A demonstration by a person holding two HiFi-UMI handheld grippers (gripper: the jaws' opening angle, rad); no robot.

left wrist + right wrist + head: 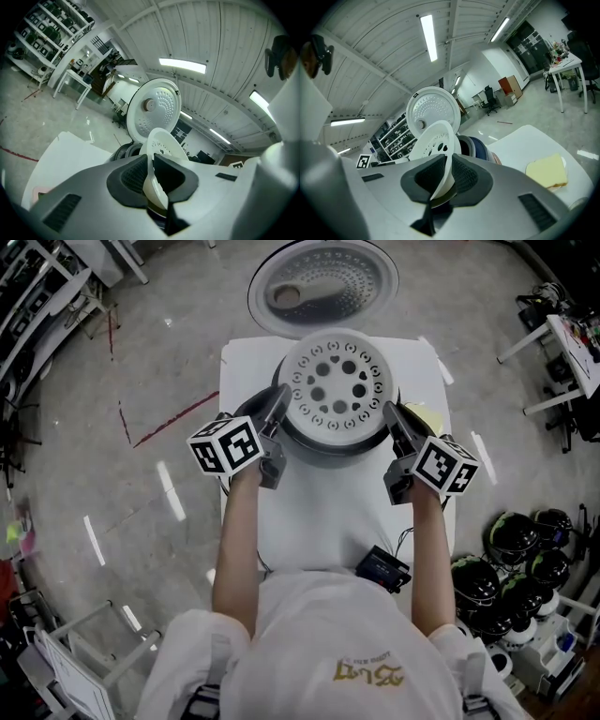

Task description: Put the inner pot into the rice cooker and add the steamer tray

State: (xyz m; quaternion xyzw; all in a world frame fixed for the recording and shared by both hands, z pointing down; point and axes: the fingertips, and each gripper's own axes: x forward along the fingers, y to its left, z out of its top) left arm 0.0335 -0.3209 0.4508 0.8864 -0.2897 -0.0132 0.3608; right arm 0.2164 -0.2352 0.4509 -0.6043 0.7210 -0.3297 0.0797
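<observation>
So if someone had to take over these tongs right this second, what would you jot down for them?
Left tongs: shut on the left rim of the steamer tray.
Right tongs: shut on the tray's right rim.
Things: the tray is held over the mouth of the rice cooker on the white table. The lid stands open behind.
Done: the tray is gripped and over the cooker. The inner pot is hidden under it, so I cannot confirm it is in.
Left: seat the tray, then release both tongs.
</observation>
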